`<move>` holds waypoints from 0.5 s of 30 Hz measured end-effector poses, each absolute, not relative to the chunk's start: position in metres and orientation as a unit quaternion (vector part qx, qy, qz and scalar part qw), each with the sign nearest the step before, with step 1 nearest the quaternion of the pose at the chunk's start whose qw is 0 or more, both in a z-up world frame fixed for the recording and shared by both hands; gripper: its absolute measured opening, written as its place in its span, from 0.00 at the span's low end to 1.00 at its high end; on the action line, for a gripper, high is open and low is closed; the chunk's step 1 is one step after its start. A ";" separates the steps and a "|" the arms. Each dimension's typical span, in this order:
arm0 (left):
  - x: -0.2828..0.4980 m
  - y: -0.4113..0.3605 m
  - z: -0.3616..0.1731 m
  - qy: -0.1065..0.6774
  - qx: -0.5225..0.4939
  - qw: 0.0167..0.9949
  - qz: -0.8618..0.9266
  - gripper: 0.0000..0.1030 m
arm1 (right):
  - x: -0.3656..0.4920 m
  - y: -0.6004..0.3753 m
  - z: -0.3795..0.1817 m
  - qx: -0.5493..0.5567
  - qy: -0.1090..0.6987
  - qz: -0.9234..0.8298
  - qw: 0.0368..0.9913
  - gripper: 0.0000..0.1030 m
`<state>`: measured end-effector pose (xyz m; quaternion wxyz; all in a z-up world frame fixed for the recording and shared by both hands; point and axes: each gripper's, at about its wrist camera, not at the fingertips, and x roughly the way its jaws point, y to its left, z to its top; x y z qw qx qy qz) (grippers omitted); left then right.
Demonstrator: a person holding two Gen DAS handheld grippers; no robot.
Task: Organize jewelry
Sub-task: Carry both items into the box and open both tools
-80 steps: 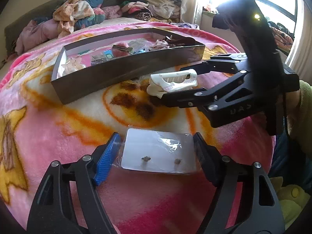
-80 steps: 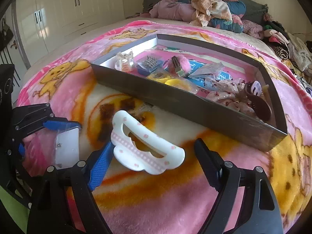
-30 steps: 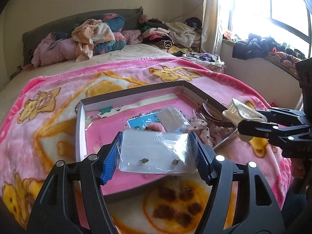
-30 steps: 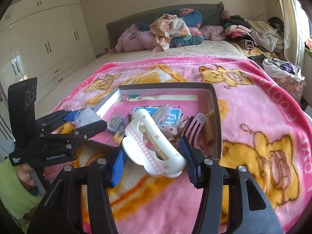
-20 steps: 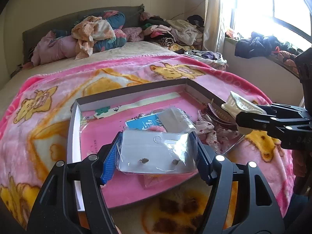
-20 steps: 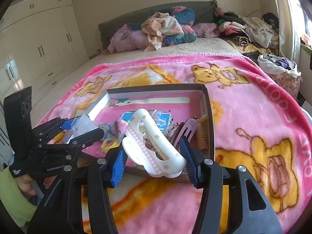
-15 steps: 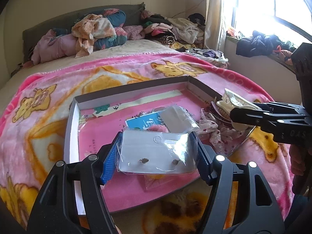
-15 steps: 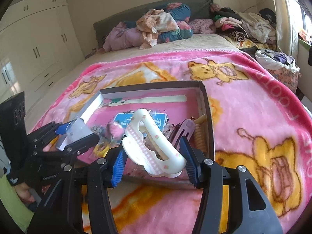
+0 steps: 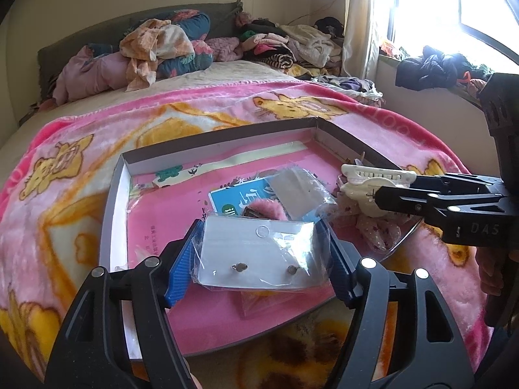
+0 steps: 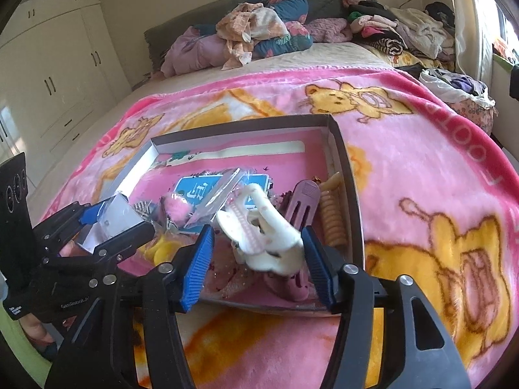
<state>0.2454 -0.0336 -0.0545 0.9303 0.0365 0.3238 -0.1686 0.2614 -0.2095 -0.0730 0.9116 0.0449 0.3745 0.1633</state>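
Your left claw (image 9: 259, 259) is clamped on a clear plastic earring packet (image 9: 258, 254), one blue pad on each short edge; two small studs show through the card. You hold the packet above the near part of the shallow box (image 9: 116, 194), which sits on the pink bear blanket (image 9: 65, 168) on the bed.

Your right claw (image 10: 256, 259) stands spread: the left pad is clear of the white hair clip (image 10: 259, 227), while the clip's right end lies against or just beside the right pad; contact cannot be told, as the clip is blurred. The clip is tilted, over the near right part of the box. In the left wrist view the clip (image 9: 373, 181) shows at the tip of the right claw, above the box's right side.

Inside the box: a blue card (image 10: 207, 191), a pink fluffy piece (image 10: 176, 209), a purple comb clip (image 10: 303, 201) and a tan spiral tie (image 10: 331, 214) along the right wall, all lying loose and close together
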 end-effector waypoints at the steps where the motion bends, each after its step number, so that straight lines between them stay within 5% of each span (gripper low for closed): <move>1: 0.245 -0.033 -0.055 0.324 0.036 0.931 -0.167 0.62 | 0.259 -0.212 -0.071 0.046 0.371 0.162 0.913 0.59; 15: 0.205 -0.021 -0.034 0.293 0.022 0.946 -0.136 0.87 | 0.190 -0.224 -0.044 0.046 0.281 0.151 0.947 0.87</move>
